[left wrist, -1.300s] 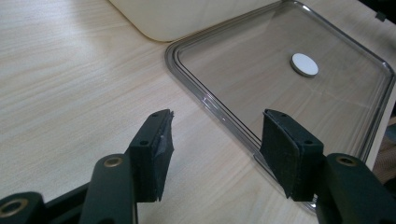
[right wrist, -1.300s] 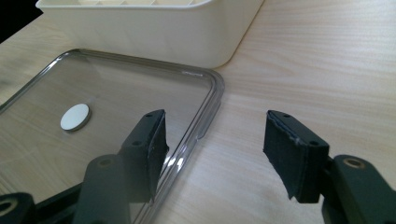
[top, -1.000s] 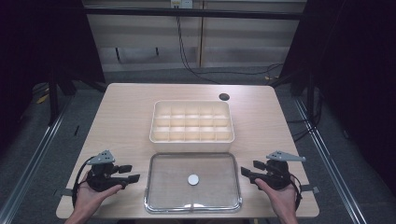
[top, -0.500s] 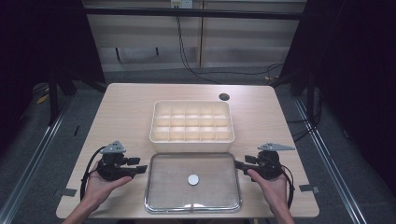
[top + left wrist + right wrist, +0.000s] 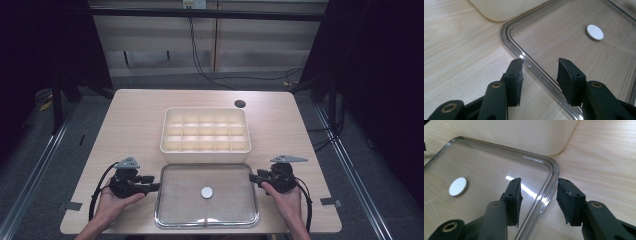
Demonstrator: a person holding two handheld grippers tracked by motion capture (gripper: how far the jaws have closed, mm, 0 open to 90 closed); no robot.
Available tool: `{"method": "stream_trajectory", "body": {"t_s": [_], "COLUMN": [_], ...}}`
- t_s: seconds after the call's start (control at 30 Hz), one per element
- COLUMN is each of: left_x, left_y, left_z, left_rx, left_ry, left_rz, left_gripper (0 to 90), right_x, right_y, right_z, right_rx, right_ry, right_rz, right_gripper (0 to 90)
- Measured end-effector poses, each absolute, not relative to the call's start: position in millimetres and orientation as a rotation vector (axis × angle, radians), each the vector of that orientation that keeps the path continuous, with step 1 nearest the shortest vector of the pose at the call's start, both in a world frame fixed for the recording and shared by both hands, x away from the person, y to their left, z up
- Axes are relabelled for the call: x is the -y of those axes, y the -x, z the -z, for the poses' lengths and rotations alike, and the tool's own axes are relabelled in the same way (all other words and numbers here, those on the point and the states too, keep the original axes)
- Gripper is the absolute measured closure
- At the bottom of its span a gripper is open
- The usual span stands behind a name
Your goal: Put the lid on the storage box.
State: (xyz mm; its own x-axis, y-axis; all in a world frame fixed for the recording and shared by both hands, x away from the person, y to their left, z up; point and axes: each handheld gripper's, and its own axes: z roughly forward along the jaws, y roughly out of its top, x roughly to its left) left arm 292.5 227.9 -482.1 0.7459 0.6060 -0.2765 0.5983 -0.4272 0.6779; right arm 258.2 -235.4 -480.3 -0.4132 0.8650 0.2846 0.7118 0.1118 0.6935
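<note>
We saw a clear lid [image 5: 207,194] with a white disc [image 5: 207,192] between our black grippers [image 5: 150,187], a cream box [image 5: 205,129] beyond, on pale wood-grain table [image 5: 135,120].

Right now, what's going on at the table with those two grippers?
A person holds a gripper in each hand at either short side of the clear rectangular plastic lid lying flat on the wooden table. The left gripper and right gripper each have open jaws straddling the lid's rim, not clamped. The cream compartmented plastic box sits uncovered just beyond the lid.
</note>
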Motion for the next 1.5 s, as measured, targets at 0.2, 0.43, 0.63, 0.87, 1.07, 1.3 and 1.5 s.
{"method": "stream_trajectory", "body": {"t_s": [0.2,0.43,0.63,0.87,1.07,1.3,1.5], "left_x": [-225,-220,-219,-213,-213,-215,-215], "left_y": [-291,-289,-288,-287,-287,-289,-288], "left_z": [488,495,495,495,495,495,495], "left_rx": [-0.914,-0.905,-0.899,-0.868,-0.866,-0.871,-0.868], "left_ry": [-2.162,-2.173,-2.176,-2.188,-2.191,-2.189,-2.188], "left_rz": [0.006,0.014,0.023,0.005,0.003,0.016,0.011], "left_gripper": [54.9,52.9,53.7,55.1,55.9,60.6,60.6], "right_x": [235,230,226,220,228,242,251], "right_y": [-261,-262,-261,-261,-262,-264,-263], "right_z": [489,495,498,499,501,505,507], "right_rx": [-2.202,-2.208,-2.215,-2.219,-2.173,-2.094,-2.029], "right_ry": [-1.598,-1.604,-1.590,-1.585,-1.697,-1.867,-1.944], "right_rz": [-1.148,-1.099,-1.080,-1.100,-1.198,-1.348,-1.472], "right_gripper": [53.1,52.1,51.5,52.5,55.7,63.0,67.2]}}
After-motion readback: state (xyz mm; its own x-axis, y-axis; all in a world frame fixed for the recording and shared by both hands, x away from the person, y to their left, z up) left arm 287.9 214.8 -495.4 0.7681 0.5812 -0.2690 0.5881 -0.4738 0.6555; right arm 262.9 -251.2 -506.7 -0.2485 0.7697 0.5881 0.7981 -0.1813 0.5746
